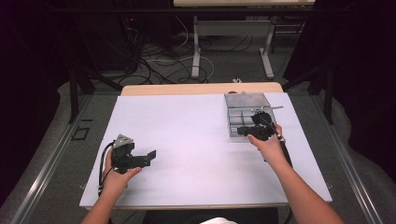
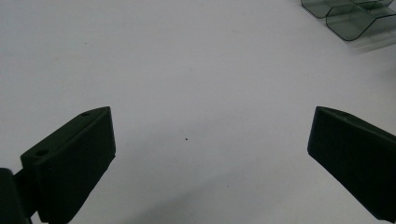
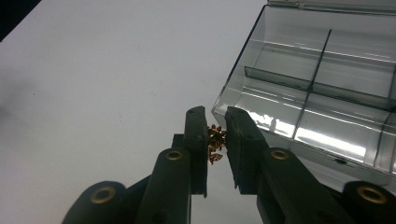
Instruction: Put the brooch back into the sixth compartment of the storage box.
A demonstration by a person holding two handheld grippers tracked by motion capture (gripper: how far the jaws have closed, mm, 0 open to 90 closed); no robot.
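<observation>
Right gripper [image 3: 215, 135] pinching a small brass toothed part [image 3: 215, 142] just beside the clear divided box [image 3: 327, 84]. Left gripper [image 2: 210, 149] spread over bare table [image 2: 187, 56]. Probably next: lifting over a compartment, then releasing.

Two grippers [image 1: 152, 156] [image 3: 216, 135], one clear compartment box [image 1: 246, 100], one small brass gear [image 3: 215, 143], one table [image 1: 187, 140].

Desk [image 1: 196, 140] evenly lit from overhead; room dark beyond it. Glare streaks on the clear box [image 3: 322, 88], lower right. Near jaws soft, shadows faint.
</observation>
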